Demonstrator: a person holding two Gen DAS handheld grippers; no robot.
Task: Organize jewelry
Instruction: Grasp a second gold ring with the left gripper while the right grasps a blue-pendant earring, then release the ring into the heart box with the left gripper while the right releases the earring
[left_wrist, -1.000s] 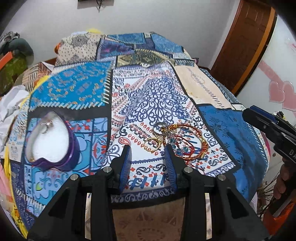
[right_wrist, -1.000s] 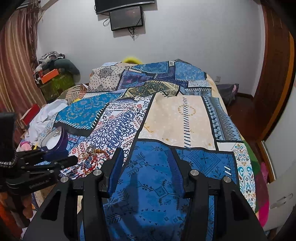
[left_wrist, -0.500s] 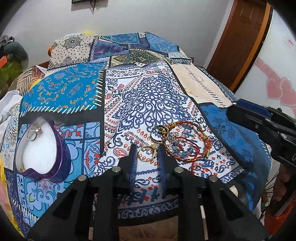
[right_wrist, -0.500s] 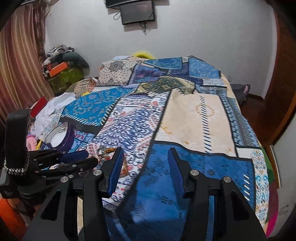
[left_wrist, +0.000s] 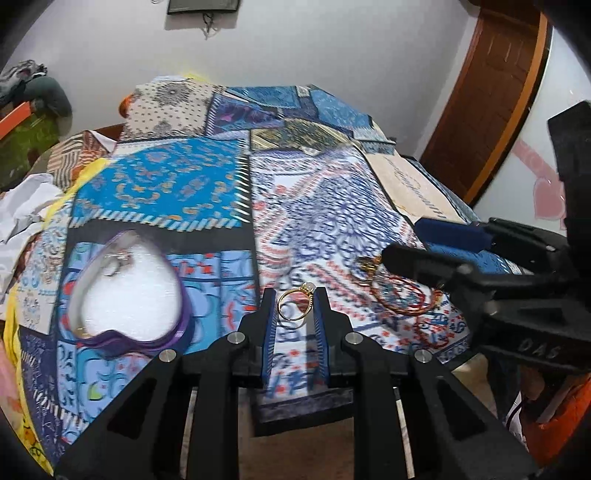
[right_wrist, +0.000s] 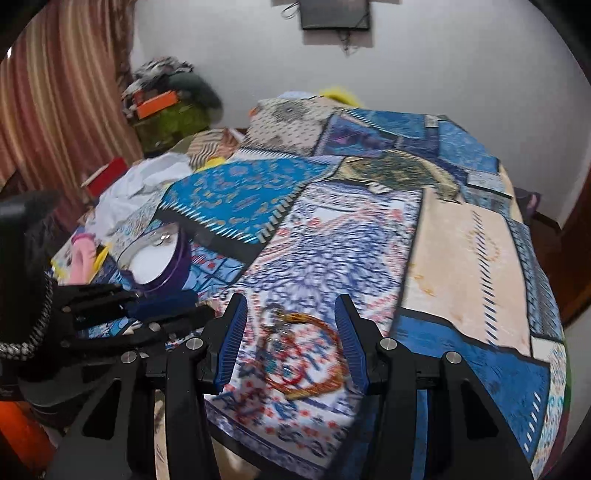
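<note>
My left gripper (left_wrist: 293, 306) is shut on a gold ring (left_wrist: 295, 303) with a pale stone and holds it just above the patterned bedspread. A purple heart-shaped box (left_wrist: 125, 291) with a white lining lies open to its left, with a silver ring (left_wrist: 116, 263) inside. A pile of red and gold bangles and trinkets (left_wrist: 400, 291) lies to the right, partly hidden by my right gripper. In the right wrist view my right gripper (right_wrist: 290, 332) is open and empty, with its fingers on either side of the bangle pile (right_wrist: 303, 350). The heart box (right_wrist: 159, 262) is at left there.
The bedspread (left_wrist: 314, 206) covers the whole bed. White cloth (right_wrist: 136, 188), clothes and an orange box (right_wrist: 157, 103) lie at the far left. A brown door (left_wrist: 491, 96) stands at the right. The bed's front edge is just below both grippers.
My left gripper has closed on the gold ring and lifted it off the bedspread. My right gripper has swung left, over the bangle pile.
</note>
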